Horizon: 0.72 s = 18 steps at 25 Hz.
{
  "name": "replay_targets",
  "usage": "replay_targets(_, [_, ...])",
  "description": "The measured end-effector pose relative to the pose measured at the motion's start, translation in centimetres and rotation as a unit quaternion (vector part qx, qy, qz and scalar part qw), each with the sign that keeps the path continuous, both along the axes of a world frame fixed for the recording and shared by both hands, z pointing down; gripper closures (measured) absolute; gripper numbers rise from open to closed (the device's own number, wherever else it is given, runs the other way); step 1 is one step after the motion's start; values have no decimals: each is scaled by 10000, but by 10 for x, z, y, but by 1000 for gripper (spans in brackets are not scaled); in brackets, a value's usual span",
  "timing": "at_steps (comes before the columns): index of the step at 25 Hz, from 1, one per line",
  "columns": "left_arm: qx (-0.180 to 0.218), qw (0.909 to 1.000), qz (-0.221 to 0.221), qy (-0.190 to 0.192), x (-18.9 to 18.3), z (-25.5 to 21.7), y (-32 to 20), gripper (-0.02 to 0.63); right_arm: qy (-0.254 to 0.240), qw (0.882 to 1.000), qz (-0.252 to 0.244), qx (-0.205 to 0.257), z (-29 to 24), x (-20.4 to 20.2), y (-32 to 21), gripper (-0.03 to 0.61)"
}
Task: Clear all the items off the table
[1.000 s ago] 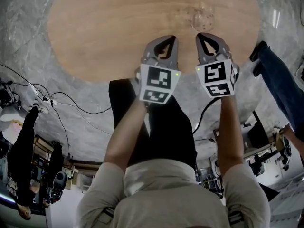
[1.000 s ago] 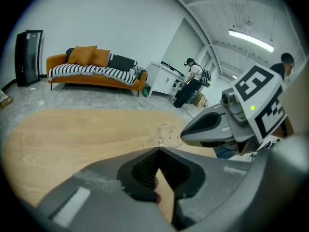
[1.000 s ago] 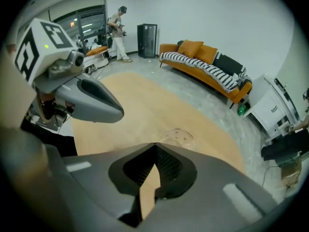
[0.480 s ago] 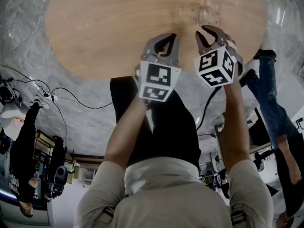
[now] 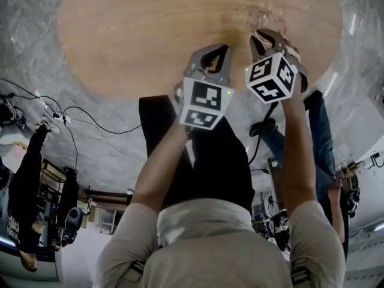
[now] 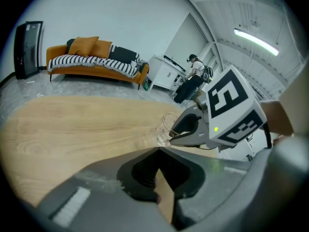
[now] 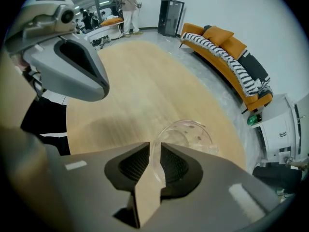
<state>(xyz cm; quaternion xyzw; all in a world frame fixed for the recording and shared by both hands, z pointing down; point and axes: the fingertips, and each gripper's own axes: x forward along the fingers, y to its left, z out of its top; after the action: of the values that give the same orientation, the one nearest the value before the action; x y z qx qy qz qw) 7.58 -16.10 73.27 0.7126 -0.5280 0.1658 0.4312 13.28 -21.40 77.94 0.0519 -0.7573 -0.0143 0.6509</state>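
Left gripper (image 5: 219, 48) hovers over the near edge of the bench (image 5: 144, 29), jaws closed, nothing between them. Right gripper (image 5: 263, 35) is toward the bench's right end, jaws pinched on the wall of a clear glass (image 7: 187, 133). Can't tell if the glass is lifted or resting. It's the only item visible on the bench, so the task looks nearly done: what's left is carrying the glass off.
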Motion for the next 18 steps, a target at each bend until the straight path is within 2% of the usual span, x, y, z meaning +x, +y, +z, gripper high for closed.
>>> replay_targets(11, [-73, 10000, -47, 22, -5, 4, 1, 594, 441, 9988, -218, 82, 9, 0, -3, 499])
replay_targets(15, [-81, 10000, -39, 39, -3, 4, 1, 594, 651, 9969, -388, 190, 10, 2, -7, 497])
replay_targets(18, [-111, 9999, -54, 58, -10, 10, 4, 594, 925, 9929, -703, 248, 18, -2, -4, 499])
